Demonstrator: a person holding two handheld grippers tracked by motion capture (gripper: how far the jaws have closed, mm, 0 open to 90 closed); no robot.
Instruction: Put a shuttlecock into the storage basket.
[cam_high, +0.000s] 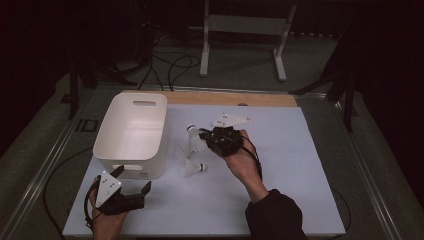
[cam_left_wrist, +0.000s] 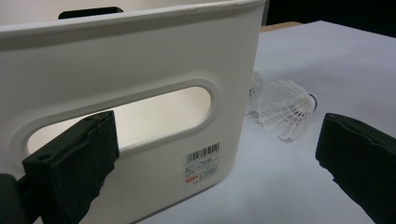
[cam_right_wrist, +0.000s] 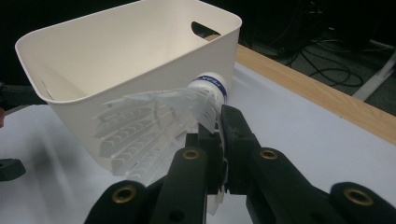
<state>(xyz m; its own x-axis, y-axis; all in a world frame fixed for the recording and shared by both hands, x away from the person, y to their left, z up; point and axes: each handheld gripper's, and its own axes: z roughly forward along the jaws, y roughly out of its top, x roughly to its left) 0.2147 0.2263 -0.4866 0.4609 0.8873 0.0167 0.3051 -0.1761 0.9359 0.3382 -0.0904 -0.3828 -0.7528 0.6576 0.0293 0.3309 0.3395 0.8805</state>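
Nearest in the high view, the left gripper (cam_high: 131, 186) sits spread at 7 o'clock beside the white bin (cam_high: 132, 134); 1 shuttlecock (cam_high: 193, 168) lies at centre. Left gripper view: wide jaws flank the bin's handle slot. Right gripper view: the right gripper (cam_right_wrist: 220, 140) pinches a second shuttlecock (cam_right_wrist: 159, 126) just beside the bin.

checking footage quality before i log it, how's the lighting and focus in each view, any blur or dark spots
High view: dim overall, surroundings nearly black, the white basket and table sheet the only bright areas, grainy. Left gripper view: brighter, basket wall sharp, the near jaws soft, the shuttlecock on the table slightly washed out. Right gripper view: the held shuttlecock is close and translucent, its feathers a little blurred; background dark.
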